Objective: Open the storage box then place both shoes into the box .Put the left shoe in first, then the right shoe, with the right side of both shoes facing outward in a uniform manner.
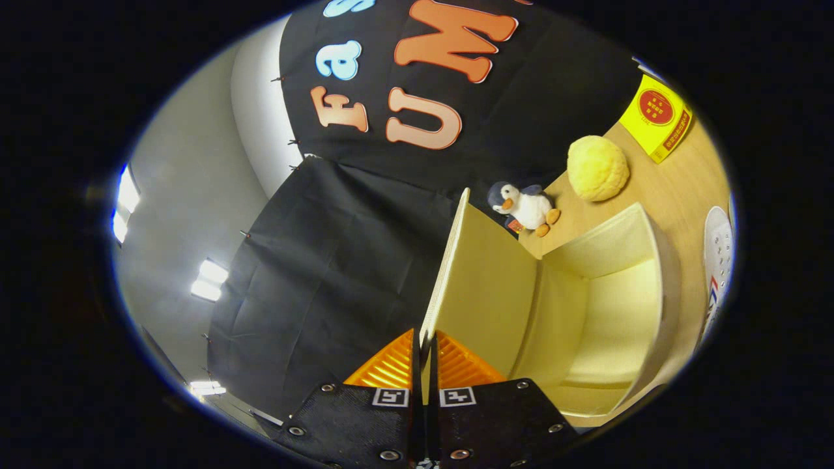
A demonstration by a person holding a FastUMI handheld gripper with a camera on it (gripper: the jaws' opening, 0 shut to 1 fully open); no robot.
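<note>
Gripper (425,348) clenched on the edge of the box lid (479,286), both fingers pressing the thin panel between them. Lid swung open, standing away from the storage box (658,286), whose hollow inside faces the fingers. Box rests on the wooden table (664,185). Beyond it: toy penguin (526,207), yellow bun-shaped cushion (597,167), yellow packet (657,117). One white shoe (718,260) lies just beside the box's far side.

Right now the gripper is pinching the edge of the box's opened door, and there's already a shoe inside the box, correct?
Not quite. In the gripper view the gripper is shut on the door edge of the storage box, but the box is empty; a white shoe lies outside it on the table.
</note>
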